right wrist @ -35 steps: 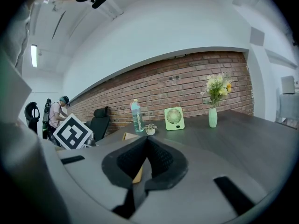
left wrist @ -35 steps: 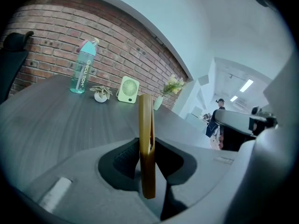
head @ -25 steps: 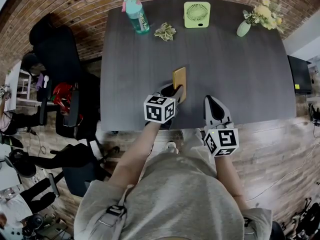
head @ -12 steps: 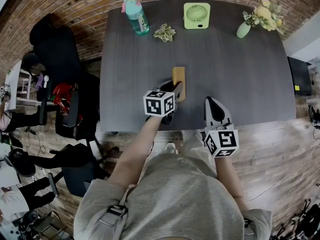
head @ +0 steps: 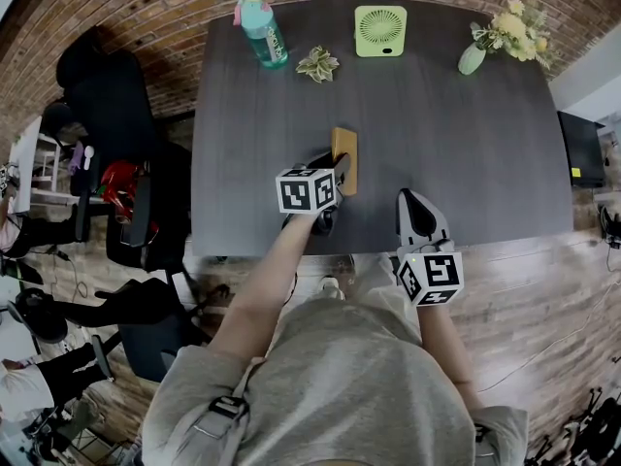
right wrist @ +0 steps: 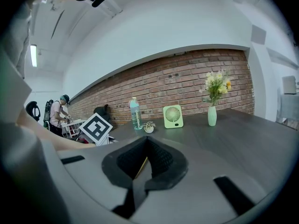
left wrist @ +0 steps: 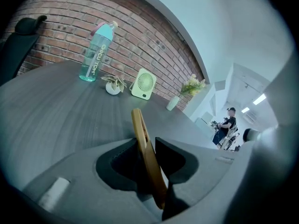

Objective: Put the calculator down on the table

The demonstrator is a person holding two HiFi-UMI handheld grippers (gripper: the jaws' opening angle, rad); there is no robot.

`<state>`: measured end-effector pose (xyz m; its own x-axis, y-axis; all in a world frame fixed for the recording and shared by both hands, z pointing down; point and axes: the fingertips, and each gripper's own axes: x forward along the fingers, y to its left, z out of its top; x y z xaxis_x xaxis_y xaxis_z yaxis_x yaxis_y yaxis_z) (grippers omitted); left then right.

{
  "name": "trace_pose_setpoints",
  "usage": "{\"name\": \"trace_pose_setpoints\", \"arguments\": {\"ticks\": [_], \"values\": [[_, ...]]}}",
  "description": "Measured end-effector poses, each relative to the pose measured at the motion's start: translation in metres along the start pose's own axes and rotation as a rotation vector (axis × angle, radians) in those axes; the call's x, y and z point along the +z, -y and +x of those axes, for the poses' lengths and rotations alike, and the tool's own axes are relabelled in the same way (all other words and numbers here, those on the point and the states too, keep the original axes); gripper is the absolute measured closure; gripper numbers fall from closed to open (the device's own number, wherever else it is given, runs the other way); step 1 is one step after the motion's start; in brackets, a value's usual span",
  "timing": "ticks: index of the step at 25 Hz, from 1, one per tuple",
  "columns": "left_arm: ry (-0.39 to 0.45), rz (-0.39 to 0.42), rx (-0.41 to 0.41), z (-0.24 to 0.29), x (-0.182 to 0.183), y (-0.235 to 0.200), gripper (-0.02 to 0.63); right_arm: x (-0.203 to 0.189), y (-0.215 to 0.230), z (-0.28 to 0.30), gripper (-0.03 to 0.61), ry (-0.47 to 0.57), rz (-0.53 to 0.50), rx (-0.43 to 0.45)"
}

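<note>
Left tongs (left wrist: 145,141) have just eased apart and moved farther over the dark grey counter (head: 466,144). The tan flat rectangular calculator (left wrist: 139,125) stands edge-on between them, loose, leaning on one side with a gap on the other. It's probably grounded mid-counter, near edge; can't confirm. Release underway. Right tongs (right wrist: 145,143) together, empty, off to the right.

The dark grey table (head: 437,144) has a matt top with a fine wood grain. The thin ochre-yellow calculator (left wrist: 145,153) looks smooth and slightly glossy, like plastic. The turquoise bottle (left wrist: 96,55) at the far left corner is translucent plastic; the light green fan (left wrist: 143,84) is matt plastic. The red brick wall (left wrist: 140,36) is rough.
</note>
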<state>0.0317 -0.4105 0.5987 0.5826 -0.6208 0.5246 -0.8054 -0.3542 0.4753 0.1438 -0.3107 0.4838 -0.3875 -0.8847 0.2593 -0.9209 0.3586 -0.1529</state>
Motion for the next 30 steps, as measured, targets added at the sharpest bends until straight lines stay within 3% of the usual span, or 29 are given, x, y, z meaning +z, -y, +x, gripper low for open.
{"name": "trace_pose_setpoints", "arguments": {"ticks": [30], "values": [[-0.036,-0.029,0.074,0.001,-0.009,-0.032,0.466,-0.002,-0.009,0.006,0.575,-0.002,-0.002,0.013]]}}
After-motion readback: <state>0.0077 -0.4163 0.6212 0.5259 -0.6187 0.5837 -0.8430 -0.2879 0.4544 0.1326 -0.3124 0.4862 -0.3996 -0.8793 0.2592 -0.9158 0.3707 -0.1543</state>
